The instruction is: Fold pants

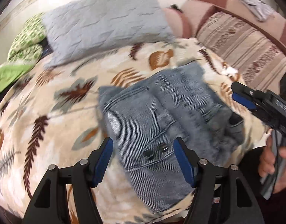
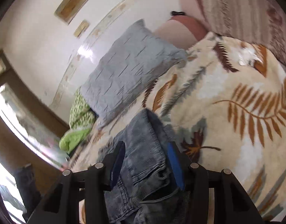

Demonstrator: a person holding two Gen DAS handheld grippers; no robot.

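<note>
black linkage arms with steel pivot pins fill the bottom of the left wrist view, and the left gripper (image 1: 143, 163) hangs above the bed with its blue-padded jaws spread wide, gripping nothing. between them shows the near end of the pants (image 1: 157, 123), blue-grey ribbed corduroy folded into a thick, roughly rectangular bundle, two dark metal buttons (image 1: 156, 150) just ahead of the jaws. the bundle lies flat on the blanket (image 1: 55, 112), a fuzzy cream fleece printed with rust, brown and grey feather-like leaves. its long axis runs from lower left, close to the camera, up toward the far right, with a lengthwise crease down the middle and rumpled layers along the right edge.

only this view shows the right gripper (image 1: 242, 97) from outside: it comes in from the right edge, held in a bare hand (image 1: 273, 160), its tips over the blanket just beside the bundle's right edge.

the right wrist view looks along the bundle from one end. its jaws stand apart with denim-like folds of the pants (image 2: 143, 164) bunched between the pads; whether the pads press the cloth i cannot tell. that view alone shows a white wall with small framed pictures (image 2: 72, 5) and a bright window at left.

both views show a grey quilted pillow (image 1: 107, 24) at the far side of the blanket, green patterned bedding (image 1: 27, 39) beside it, and a striped pink-brown sofa (image 1: 241, 43) beyond.
</note>
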